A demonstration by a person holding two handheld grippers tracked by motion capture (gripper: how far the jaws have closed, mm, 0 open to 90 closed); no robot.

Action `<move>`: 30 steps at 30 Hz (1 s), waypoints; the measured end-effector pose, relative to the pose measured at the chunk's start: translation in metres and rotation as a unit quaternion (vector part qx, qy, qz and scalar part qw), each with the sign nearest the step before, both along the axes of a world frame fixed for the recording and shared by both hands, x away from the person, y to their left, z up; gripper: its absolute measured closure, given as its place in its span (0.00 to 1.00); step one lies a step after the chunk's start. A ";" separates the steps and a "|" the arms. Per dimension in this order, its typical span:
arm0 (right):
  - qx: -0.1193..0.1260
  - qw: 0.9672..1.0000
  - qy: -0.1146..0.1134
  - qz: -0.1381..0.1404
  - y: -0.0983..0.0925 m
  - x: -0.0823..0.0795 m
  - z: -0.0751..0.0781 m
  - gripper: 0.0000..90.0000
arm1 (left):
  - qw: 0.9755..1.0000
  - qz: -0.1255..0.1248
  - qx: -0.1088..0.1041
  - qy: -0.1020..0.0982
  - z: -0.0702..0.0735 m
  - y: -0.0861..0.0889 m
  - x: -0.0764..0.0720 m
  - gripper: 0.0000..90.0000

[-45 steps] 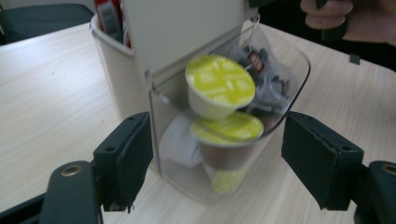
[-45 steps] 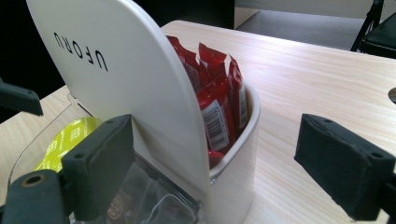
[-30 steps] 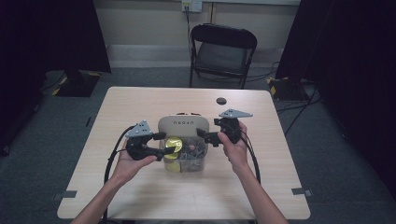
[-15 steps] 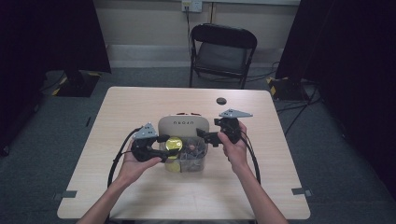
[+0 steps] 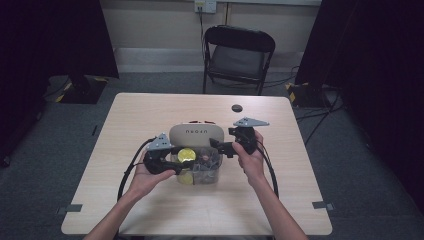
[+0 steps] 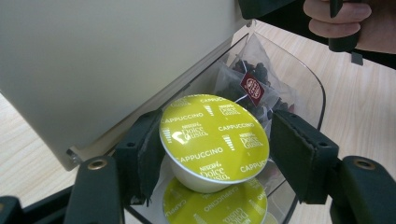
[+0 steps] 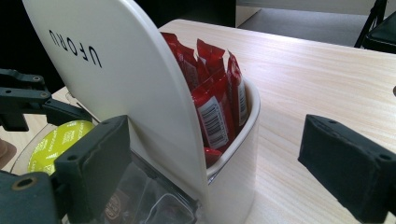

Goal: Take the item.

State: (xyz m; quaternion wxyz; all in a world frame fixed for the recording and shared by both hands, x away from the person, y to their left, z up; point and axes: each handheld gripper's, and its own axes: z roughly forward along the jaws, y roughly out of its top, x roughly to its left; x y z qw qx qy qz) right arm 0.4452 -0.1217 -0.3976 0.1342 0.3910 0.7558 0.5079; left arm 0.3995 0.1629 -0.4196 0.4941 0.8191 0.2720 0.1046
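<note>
Now left gripper (image 6: 212, 154) just closed onto yellow capsule (image 6: 214, 135), right gripper (image 7: 212, 161) wide, straddling white lid (image 7: 116, 79).

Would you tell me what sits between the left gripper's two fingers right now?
A yellow-green cappuccino capsule sits between the left gripper's fingers, above a second capsule in the clear bin, as the left gripper view shows.

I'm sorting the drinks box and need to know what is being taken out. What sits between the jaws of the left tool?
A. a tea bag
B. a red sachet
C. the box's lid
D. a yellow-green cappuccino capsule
D: in the left gripper view the left tool has its two pads on either side of the cappuccino capsule, above another like it in the clear compartment.
</note>
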 end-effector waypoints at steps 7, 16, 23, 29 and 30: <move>0.000 1.000 0.000 -0.001 0.000 0.000 0.000 0.10 | 1.000 0.000 0.001 0.002 -0.002 -0.001 0.000 0.41; 0.000 1.000 0.000 0.000 0.000 0.000 0.000 0.10 | 1.000 0.001 0.005 -0.001 -0.002 -0.001 -0.001 0.42; 0.000 1.000 0.001 0.000 0.000 0.000 0.000 0.09 | 1.000 0.001 -0.004 0.000 -0.002 -0.001 0.000 0.42; 0.000 1.000 0.001 0.001 0.000 0.000 0.000 0.09 | 1.000 0.004 -0.012 -0.005 0.002 0.003 -0.002 0.42; 0.000 1.000 0.001 0.001 0.000 0.000 0.000 0.09 | 1.000 0.004 -0.012 -0.005 0.002 0.003 -0.002 0.42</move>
